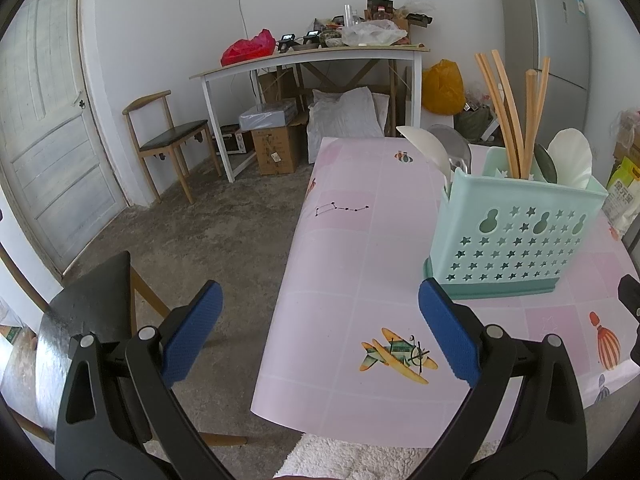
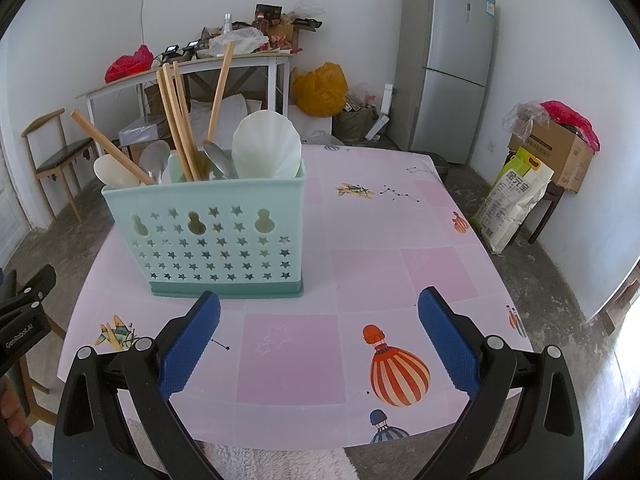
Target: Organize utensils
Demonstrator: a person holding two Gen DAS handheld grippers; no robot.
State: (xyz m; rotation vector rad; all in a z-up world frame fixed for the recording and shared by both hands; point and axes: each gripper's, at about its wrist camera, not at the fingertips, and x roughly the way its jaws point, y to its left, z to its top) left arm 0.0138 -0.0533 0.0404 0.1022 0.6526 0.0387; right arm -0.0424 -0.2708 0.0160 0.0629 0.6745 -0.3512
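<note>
A mint-green utensil holder (image 1: pixel 516 236) (image 2: pixel 208 236) with star cut-outs stands upright on the pink table (image 1: pixel 360 264) (image 2: pixel 380 264). It holds several wooden chopsticks (image 1: pixel 508 112) (image 2: pixel 176 120), white spoons (image 1: pixel 570 158) (image 2: pixel 266 146) and metal spoons (image 2: pixel 218 162). My left gripper (image 1: pixel 320 312) is open with nothing between its blue pads, low at the table's left front edge, left of the holder. My right gripper (image 2: pixel 320 316) is open over the table's front, just before and to the right of the holder. The left gripper also shows at the left edge of the right wrist view (image 2: pixel 24 304).
A wooden chair (image 1: pixel 168 140) and a cluttered white side table (image 1: pixel 312 60) stand at the back wall. A grey fridge (image 2: pixel 448 64), a cardboard box (image 2: pixel 556 152), a rice bag (image 2: pixel 512 196) and a yellow bag (image 2: pixel 320 88) stand behind the table. A dark chair seat (image 1: pixel 92 308) sits near the left gripper.
</note>
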